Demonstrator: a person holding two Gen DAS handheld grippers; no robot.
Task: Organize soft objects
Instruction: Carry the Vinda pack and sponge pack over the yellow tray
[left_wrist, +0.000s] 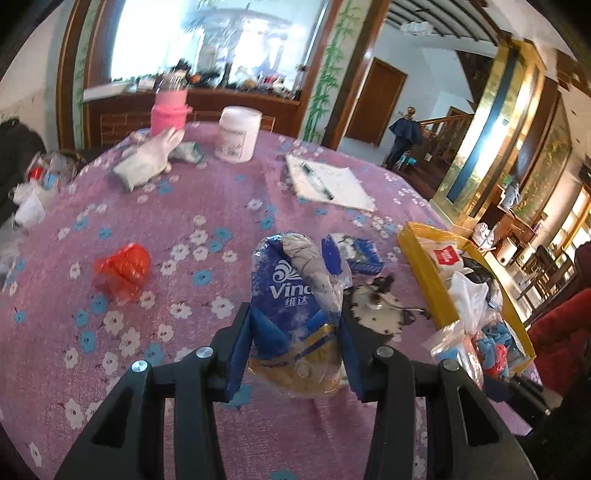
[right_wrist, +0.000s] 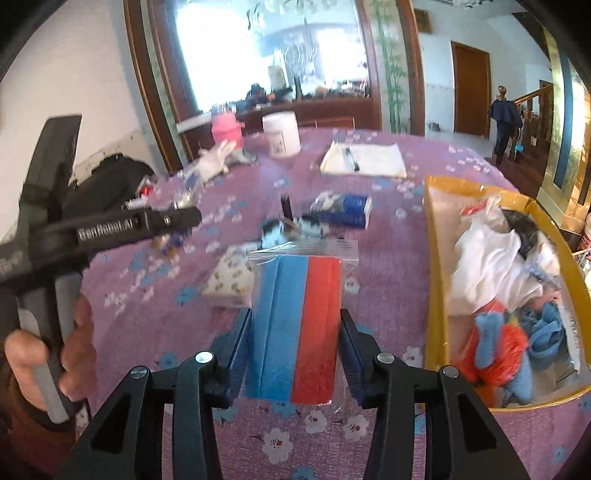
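My left gripper (left_wrist: 293, 347) is clamped on a blue tissue pack (left_wrist: 291, 295); its long axis runs straight away from me along the fingers, its crumpled open end pointing toward the far side of the desk (left_wrist: 166, 206). The pads press on the pack's two sides, and it is lifted above the cloth.

My right gripper (right_wrist: 293, 354) has a clear zip bag of blue and red sponges (right_wrist: 295, 325) between its fingers, long axis also running away from me, zip edge at the far end. Blue lies on the left, red on the right. The jaws are about half apart and squeezing the bag's sides.

The yellow box (right_wrist: 436, 295) sits just right of it, holding white cloth and blue and orange soft things. The desk wears a purple flowered cloth. Farther off stand a white jar (right_wrist: 281, 134), a pink container (right_wrist: 225, 125) and a notepad with a pen (right_wrist: 364, 158). A large wood-framed mirror (right_wrist: 266, 55) fills the wall behind.
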